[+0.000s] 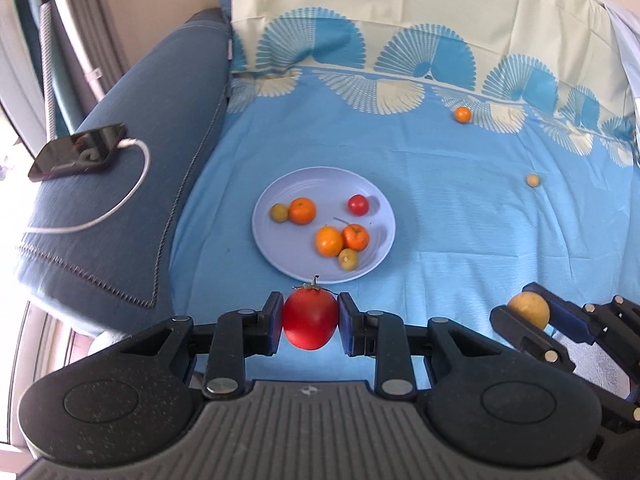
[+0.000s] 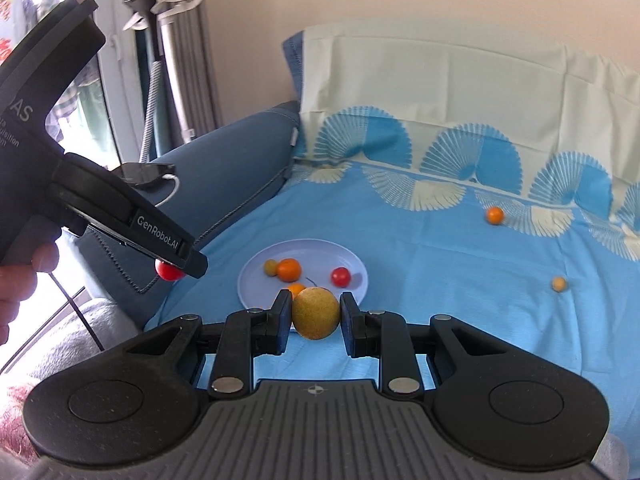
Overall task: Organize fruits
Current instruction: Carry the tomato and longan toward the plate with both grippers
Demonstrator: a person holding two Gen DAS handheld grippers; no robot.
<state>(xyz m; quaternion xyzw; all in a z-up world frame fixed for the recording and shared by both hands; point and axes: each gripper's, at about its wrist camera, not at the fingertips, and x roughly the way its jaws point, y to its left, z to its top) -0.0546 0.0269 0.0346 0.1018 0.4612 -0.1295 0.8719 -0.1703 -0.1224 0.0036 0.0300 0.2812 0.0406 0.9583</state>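
My left gripper [image 1: 310, 320] is shut on a red tomato [image 1: 310, 322] with a green stem, held just short of the near rim of the lilac plate [image 1: 280, 188]. The plate holds several small fruits: oranges [image 1: 302, 211], a small red tomato [image 1: 357, 205] and yellow-green ones [image 1: 279, 212]. My right gripper [image 2: 316, 312] is shut on a yellow-green round fruit [image 2: 316, 312]; it also shows in the left wrist view [image 1: 529, 309], to the right of the plate. A small orange [image 1: 462, 115] and a small yellow fruit [image 1: 532, 180] lie loose on the blue sheet.
The plate sits on a blue patterned bedsheet [image 1: 440, 220]. A dark blue cushion [image 1: 120, 200] on the left carries a phone [image 1: 76, 152] on a white cable. A pale pillow [image 2: 440, 80] is at the back. A fan stand [image 2: 160, 40] stands by the window.
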